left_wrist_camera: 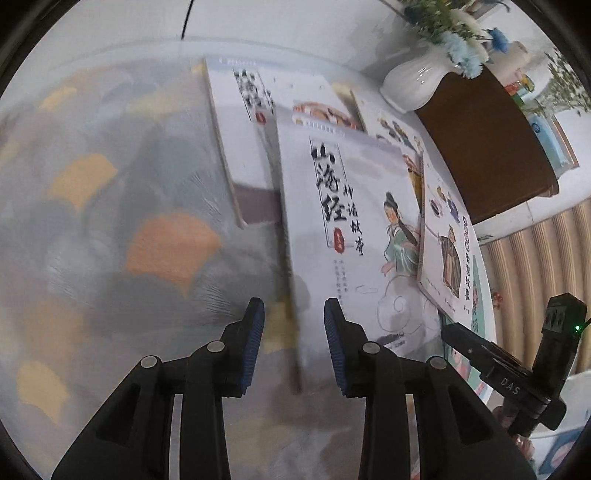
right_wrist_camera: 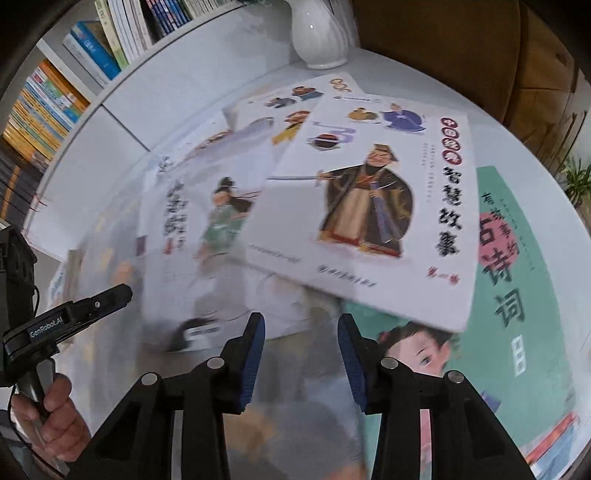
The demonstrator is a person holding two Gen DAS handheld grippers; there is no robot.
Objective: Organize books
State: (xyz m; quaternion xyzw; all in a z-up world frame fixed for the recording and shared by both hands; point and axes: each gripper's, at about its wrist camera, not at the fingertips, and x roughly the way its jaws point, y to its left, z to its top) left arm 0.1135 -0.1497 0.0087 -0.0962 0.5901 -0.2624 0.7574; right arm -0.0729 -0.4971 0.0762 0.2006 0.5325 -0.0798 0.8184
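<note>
Several picture books lie overlapped on the table. A white book with a green-robed figure (left_wrist_camera: 351, 221) (right_wrist_camera: 207, 229) lies in the middle. Partly over it rests a white book with a dark-robed man (right_wrist_camera: 369, 206) (left_wrist_camera: 447, 243), which also covers a green book (right_wrist_camera: 517, 295). Another white book (left_wrist_camera: 236, 129) lies further back. My left gripper (left_wrist_camera: 294, 325) hovers open above the left edge of the green-robed figure's book, with its pads clear of it. My right gripper (right_wrist_camera: 301, 332) is open over the blurred near edges of the pile and holds nothing.
A white vase of flowers (left_wrist_camera: 413, 81) (right_wrist_camera: 317, 33) and a brown box (left_wrist_camera: 487, 147) stand behind the books. A patterned cloth (left_wrist_camera: 110, 221) covers the table's left part. A full bookshelf (right_wrist_camera: 55, 96) stands beyond. A hand (right_wrist_camera: 48, 417) holds the left tool's handle.
</note>
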